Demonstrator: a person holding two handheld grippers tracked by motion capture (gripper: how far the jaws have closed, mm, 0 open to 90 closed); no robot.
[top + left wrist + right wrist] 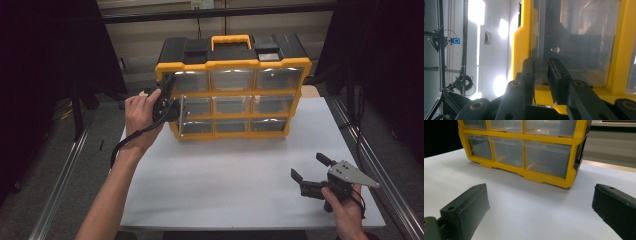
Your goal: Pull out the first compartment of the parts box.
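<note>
Now, the left gripper (541,82) has its jaws pinched on the clear front lip of a drawer (576,42), one jaw outside, one inside, only the thin plastic wall between them. That drawer (196,106) sits in the left column of the organizer (232,92), middle row, pulled out slightly from the yellow frame, as the high view shows. The left hand (141,117) grips the tool from the side, its black cable looping down past the wrist.

Over to the right gripper (312,175): jaws wide apart, nothing between them, held low over the table (225,185) near the front right corner, well apart from the organizer. Its grey three-cornered plate sits on top, with the right hand (345,207) beneath.

From the right gripper view, the organizer's lower drawers look see-through and glossy, set in chunky yellow ribs, with a black side panel. The left gripper view gives what the others can't: a tiled wall behind, a stand with a glowing blue ring (456,40). From above, a yellow handle (231,40) rises from the black lid, and the table is matte white.
</note>
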